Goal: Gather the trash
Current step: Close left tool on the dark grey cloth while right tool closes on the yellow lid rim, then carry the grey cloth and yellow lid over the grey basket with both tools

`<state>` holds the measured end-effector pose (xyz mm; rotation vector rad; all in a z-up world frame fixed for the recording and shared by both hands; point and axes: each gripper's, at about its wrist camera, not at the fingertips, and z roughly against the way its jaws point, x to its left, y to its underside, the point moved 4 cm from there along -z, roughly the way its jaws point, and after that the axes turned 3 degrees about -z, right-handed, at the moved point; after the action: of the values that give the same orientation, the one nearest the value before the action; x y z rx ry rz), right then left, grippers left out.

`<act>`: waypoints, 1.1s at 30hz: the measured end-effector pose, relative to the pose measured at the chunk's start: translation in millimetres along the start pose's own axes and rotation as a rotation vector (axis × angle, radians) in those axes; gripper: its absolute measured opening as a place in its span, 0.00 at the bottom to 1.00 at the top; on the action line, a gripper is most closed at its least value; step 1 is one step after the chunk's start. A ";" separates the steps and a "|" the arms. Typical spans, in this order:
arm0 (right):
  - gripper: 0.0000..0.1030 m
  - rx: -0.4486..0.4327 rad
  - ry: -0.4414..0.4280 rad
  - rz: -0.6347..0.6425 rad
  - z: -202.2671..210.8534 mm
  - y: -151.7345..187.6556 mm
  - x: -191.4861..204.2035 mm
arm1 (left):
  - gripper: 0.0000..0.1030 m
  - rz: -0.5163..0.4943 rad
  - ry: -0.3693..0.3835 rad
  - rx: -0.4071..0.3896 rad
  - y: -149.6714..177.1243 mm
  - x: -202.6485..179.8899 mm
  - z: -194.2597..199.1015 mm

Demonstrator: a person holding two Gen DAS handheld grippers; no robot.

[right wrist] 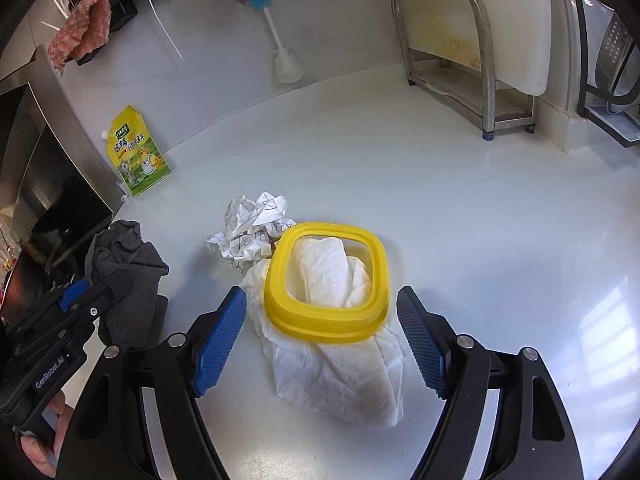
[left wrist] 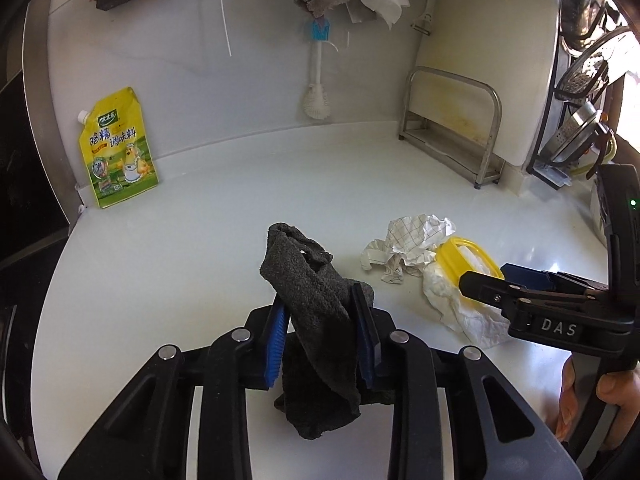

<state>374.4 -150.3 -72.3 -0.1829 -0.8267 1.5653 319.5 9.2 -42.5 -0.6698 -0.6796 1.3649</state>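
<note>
My left gripper [left wrist: 322, 334] is shut on a dark grey cloth [left wrist: 308, 304], which hangs between its blue pads just above the white counter; the cloth also shows in the right wrist view [right wrist: 128, 264]. My right gripper [right wrist: 320, 338] is open, its pads on either side of a yellow square ring [right wrist: 326, 280] that lies on a white tissue [right wrist: 340, 376]. A crumpled checked paper [right wrist: 252, 232] lies just behind the ring. In the left wrist view the ring [left wrist: 466, 260], tissue [left wrist: 464, 304] and checked paper [left wrist: 408, 244] lie to the right of the cloth, with the right gripper [left wrist: 492, 284] over them.
A yellow seasoning pouch [left wrist: 118, 148] leans on the back wall at left. A white bottle brush [left wrist: 316, 80] hangs on the wall. A steel rack [left wrist: 452, 128] with a cutting board stands at the back right. A dish rack [left wrist: 580, 120] is at far right.
</note>
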 end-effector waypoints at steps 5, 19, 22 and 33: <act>0.68 -0.012 0.003 0.018 0.6 -1.2 3.0 | 0.28 -0.011 0.008 -0.004 1.2 -4.4 1.9; 0.58 -0.089 0.009 0.061 21.6 -5.1 11.9 | 0.27 -0.022 -0.007 -0.011 2.2 -6.2 2.6; 0.58 -0.117 0.016 0.067 31.1 -4.7 13.4 | 0.27 -0.019 -0.002 -0.017 1.8 -5.8 4.5; 0.58 -0.232 0.110 0.087 83.9 19.1 13.0 | 0.27 0.002 0.020 -0.066 2.1 -4.3 27.0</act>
<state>309.2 -170.3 -18.2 -0.4744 -0.9223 1.5236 297.1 6.0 -27.0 -0.7356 -0.7110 1.3407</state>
